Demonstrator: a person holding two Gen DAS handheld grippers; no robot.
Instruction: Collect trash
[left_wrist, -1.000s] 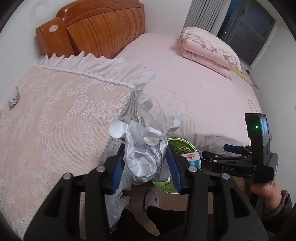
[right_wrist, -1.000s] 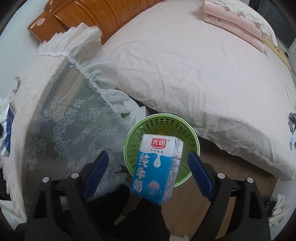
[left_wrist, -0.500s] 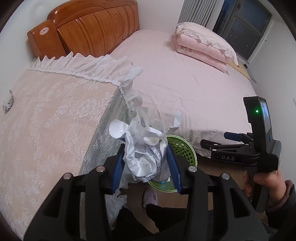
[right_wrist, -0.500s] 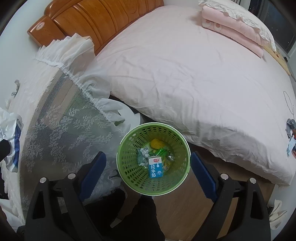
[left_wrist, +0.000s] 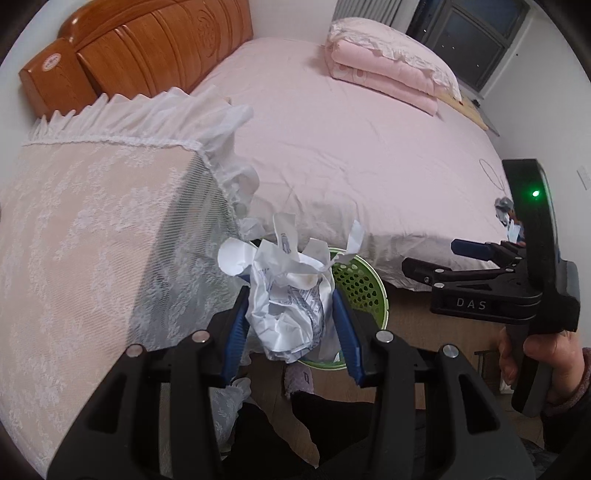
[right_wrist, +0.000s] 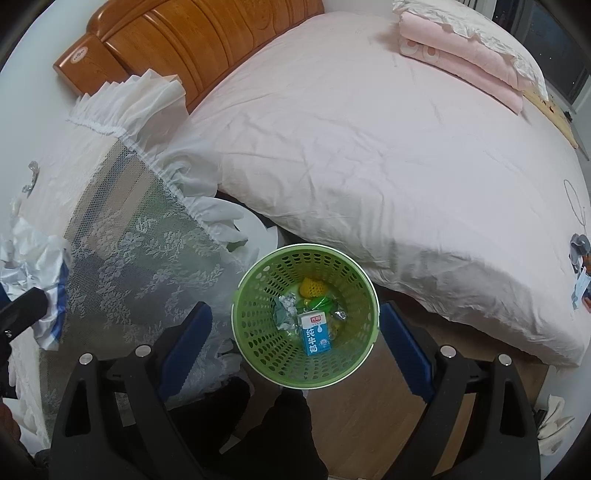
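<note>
My left gripper is shut on a crumpled wad of white printed paper, held above the floor just left of the green perforated bin. The same paper wad shows at the left edge of the right wrist view. My right gripper hangs open over the green bin, nothing between its blue pads. Inside the bin lies a blue and white milk carton with a yellow lump and foil scraps. In the left wrist view the right gripper shows at right, held by a hand.
A lace-covered nightstand stands left of the bin. The pink bed with folded pink bedding fills the back, and its edge overhangs the bin. A wooden headboard is behind. My dark-clad legs and wooden floor are below.
The milk carton dropped from between the right gripper's fingers into the green bin. The left gripper carried the paper wad off the nightstand towards the bin, which now shows more behind the paper.
</note>
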